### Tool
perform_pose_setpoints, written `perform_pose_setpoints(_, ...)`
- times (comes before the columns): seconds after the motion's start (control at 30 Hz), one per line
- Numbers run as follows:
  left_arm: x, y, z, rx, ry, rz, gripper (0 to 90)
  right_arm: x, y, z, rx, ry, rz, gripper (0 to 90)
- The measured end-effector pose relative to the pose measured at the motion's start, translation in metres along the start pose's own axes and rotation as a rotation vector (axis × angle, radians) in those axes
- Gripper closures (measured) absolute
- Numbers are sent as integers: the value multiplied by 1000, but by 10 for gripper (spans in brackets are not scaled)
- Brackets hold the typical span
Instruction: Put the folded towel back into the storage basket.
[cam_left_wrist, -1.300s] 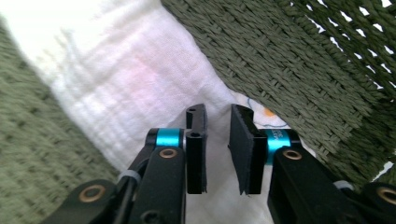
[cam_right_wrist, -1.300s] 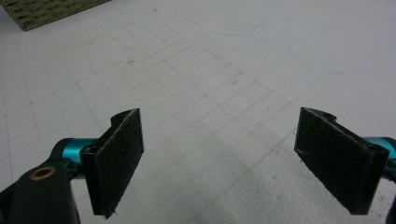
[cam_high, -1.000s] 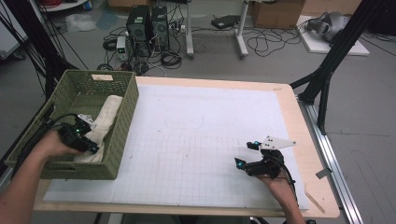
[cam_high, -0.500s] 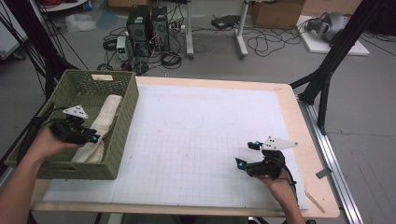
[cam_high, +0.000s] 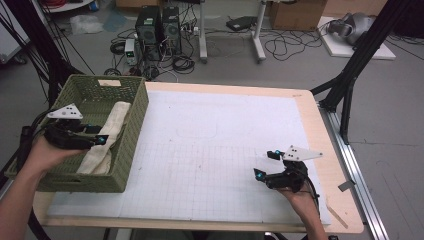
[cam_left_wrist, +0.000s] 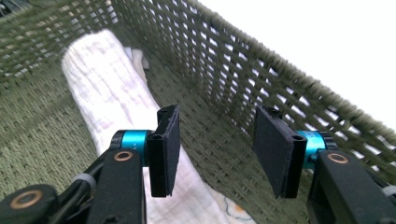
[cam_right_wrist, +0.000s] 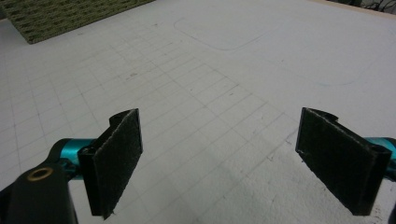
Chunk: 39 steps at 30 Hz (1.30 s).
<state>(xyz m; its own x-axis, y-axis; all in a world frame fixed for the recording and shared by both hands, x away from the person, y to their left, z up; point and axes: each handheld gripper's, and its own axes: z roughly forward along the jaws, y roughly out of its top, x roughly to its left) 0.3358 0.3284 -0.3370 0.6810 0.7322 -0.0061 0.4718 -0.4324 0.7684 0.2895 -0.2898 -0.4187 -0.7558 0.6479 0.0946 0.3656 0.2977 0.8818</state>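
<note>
A green woven basket (cam_high: 131, 131) stands at the table's left, with a rolled white cloth (cam_high: 109, 134) lying inside it along its right wall. My left gripper (cam_high: 100, 136) hovers over the basket above the cloth; its jaws have just been opening, and nothing is between them. In the left gripper view the cloth (cam_left_wrist: 109, 100) lies below and left of the open gripper (cam_left_wrist: 212, 151), beside the basket wall (cam_left_wrist: 243, 79). My right gripper (cam_high: 265, 165) rests open over the white gridded mat near the table's front right, with nothing between its jaws (cam_right_wrist: 233, 161).
The white gridded mat (cam_high: 215, 150) covers most of the wooden table (cam_high: 327, 150). The basket's corner (cam_right_wrist: 56, 18) appears far off in the right gripper view. Computers and cables sit on the floor beyond the table. A black stand leg rises at the right.
My left gripper has risen and drawn back to the left from the cloth inside the basket, with its jaws wider apart. The cloth stays in the basket. The right gripper has not moved.
</note>
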Motion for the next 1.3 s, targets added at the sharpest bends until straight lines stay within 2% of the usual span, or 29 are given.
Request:
perform_pose_setpoints(0.17, -4, -1, -7, -53, 28, -12, 477, 1, 0, -1, 0, -4, -7, 128)
perform_pose_setpoints(0.5, -18, 3, -20, -204, 30, -44, 414, 2, 2, 0, -2, -8, -9, 125)
perform_pose_setpoints(0.8, -32, 5, -19, -247, 23, -40, 396, 2, 2, -1, -7, -5, -7, 124)
perform_pose_setpoints(1.3, -54, 17, -14, -284, -2, -30, 353, 3, 3, -1, -10, -4, -11, 124)
